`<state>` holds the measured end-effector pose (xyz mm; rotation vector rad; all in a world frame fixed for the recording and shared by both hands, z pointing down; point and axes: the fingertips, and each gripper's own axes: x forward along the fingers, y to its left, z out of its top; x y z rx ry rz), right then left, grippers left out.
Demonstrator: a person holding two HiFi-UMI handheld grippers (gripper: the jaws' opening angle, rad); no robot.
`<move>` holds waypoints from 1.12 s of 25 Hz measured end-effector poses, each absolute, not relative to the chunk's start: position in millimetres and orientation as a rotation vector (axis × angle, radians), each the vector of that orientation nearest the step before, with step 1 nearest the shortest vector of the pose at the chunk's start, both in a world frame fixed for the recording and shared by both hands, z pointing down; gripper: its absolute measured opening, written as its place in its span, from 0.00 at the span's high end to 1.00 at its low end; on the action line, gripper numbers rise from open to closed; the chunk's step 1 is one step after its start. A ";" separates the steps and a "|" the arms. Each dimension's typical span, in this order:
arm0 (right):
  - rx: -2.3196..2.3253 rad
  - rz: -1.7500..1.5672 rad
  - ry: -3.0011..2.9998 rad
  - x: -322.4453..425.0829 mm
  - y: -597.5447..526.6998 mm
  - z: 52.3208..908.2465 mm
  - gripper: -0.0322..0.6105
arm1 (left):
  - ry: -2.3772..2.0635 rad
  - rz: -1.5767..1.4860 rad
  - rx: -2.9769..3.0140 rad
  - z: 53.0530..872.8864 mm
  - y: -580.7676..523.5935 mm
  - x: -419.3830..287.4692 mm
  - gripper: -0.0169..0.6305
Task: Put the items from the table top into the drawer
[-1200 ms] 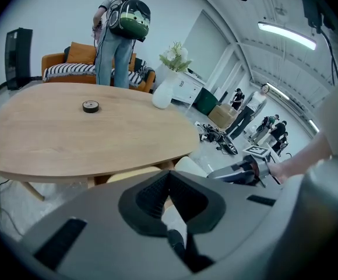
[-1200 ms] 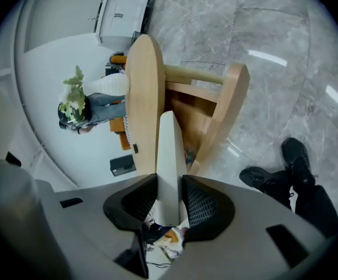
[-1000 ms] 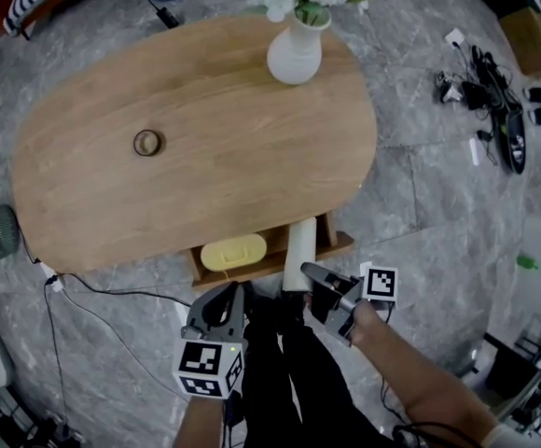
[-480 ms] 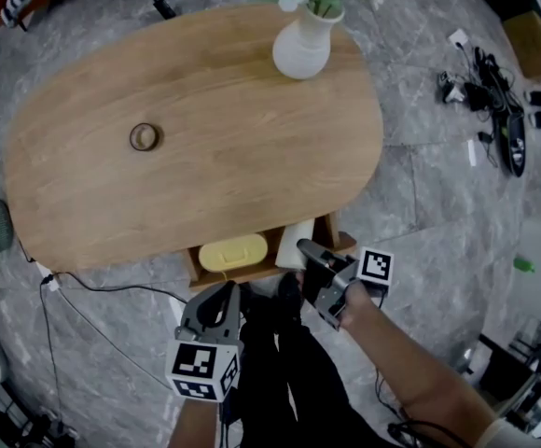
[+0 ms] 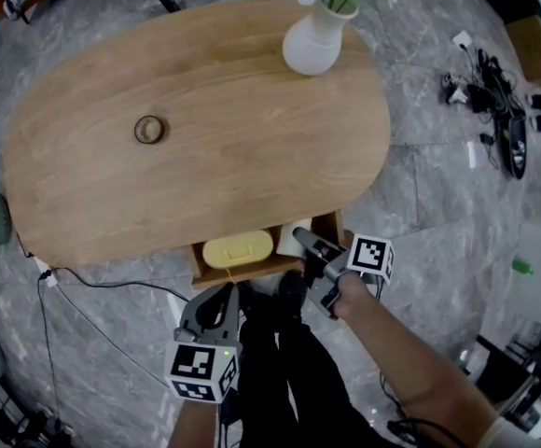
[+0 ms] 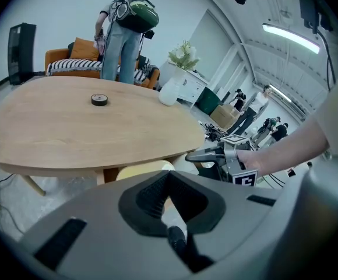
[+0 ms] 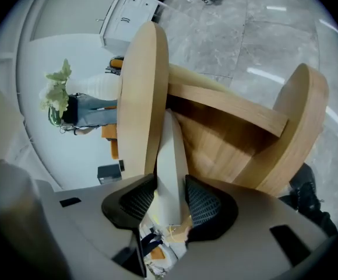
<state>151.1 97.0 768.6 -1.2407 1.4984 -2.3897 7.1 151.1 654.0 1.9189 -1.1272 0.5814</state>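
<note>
An open wooden drawer (image 5: pixel 331 228) juts from the near edge of the oval table (image 5: pixel 196 171). A yellow oblong item (image 5: pixel 238 248) lies in its left part. My right gripper (image 5: pixel 304 255) holds a long white roll (image 5: pixel 292 235) at the drawer's right part. Most of the roll is hidden under the table edge. In the right gripper view the roll (image 7: pixel 170 147) sits between both pads (image 7: pixel 201 200), touching them, while the jaws are opening. My left gripper (image 5: pixel 226 293) hangs shut and empty in front of the drawer. A small tape ring (image 5: pixel 148 130) lies on the tabletop.
A white vase (image 5: pixel 315 45) with flowers stands at the table's far edge. Cables and gear (image 5: pixel 494 101) lie on the stone floor at the right, and a cord (image 5: pixel 112 292) at the left. A person (image 6: pixel 122 34) stands beyond the table by a sofa.
My right gripper has moved toward the table with the white roll, and the roll has slid deeper into the drawer under the table edge. The left gripper has stayed put.
</note>
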 end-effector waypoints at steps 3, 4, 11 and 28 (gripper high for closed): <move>-1.274 -2.399 1.494 156.0 98.8 762.9 0.55 | -1.126 0.571 1.919 652.4 152.0 9.8 0.97; -1.297 -2.404 1.501 158.0 100.3 761.7 0.54 | -1.125 0.568 1.922 651.7 152.2 10.6 0.97; -1.341 -2.437 1.539 165.2 113.7 755.6 0.54 | -1.134 0.562 1.919 650.8 153.4 12.7 0.97; -1.096 -2.130 2.384 164.6 135.6 633.2 0.87 | -1.137 0.558 1.894 602.7 173.8 32.9 0.97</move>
